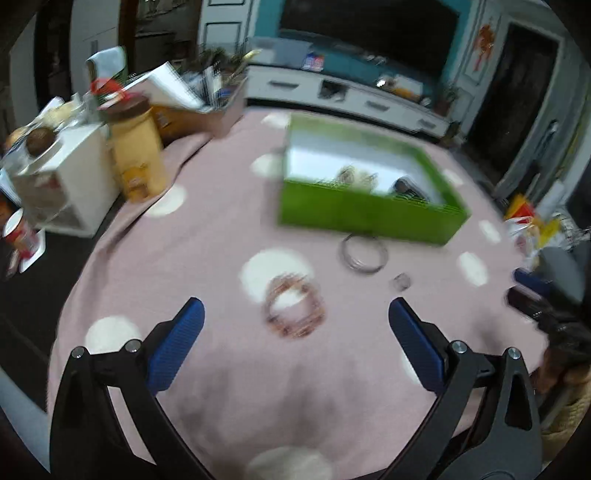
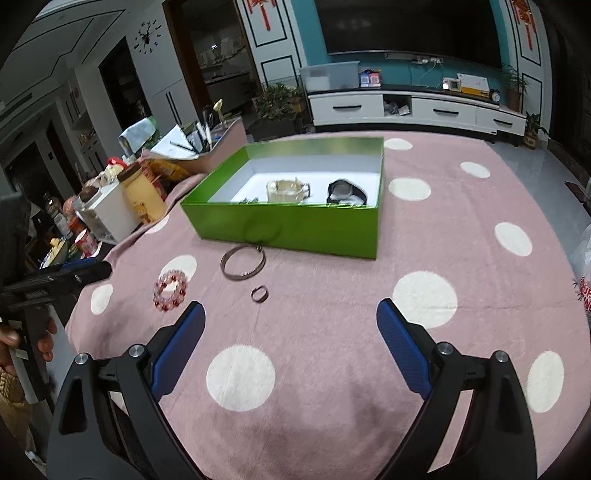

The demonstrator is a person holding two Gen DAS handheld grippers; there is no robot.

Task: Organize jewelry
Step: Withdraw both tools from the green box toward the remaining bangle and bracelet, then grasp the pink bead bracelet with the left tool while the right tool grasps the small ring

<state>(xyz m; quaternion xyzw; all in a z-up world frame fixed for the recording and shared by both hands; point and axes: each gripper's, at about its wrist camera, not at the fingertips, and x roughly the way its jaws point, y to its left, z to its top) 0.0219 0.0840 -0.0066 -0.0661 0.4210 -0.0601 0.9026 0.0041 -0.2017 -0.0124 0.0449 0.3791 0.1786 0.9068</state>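
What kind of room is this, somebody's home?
Most likely a home living room: a large dark television hangs on a teal wall above a low white media cabinet, a wall clock hangs to the left, and the table wears a pink polka-dot cloth.

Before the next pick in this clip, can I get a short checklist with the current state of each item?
1. Left gripper open, nothing between its fingers: ok.
2. Right gripper open and empty: ok.
3. Red bead bracelet lies clear on the cloth, ahead of the left gripper: ok.
4. Silver bangle and small ring lie apart from each other, outside the box: ok.
5. Green box open, with free floor left inside: ok.
6. Left wrist view sharp enough to aim: not ok, blurred.
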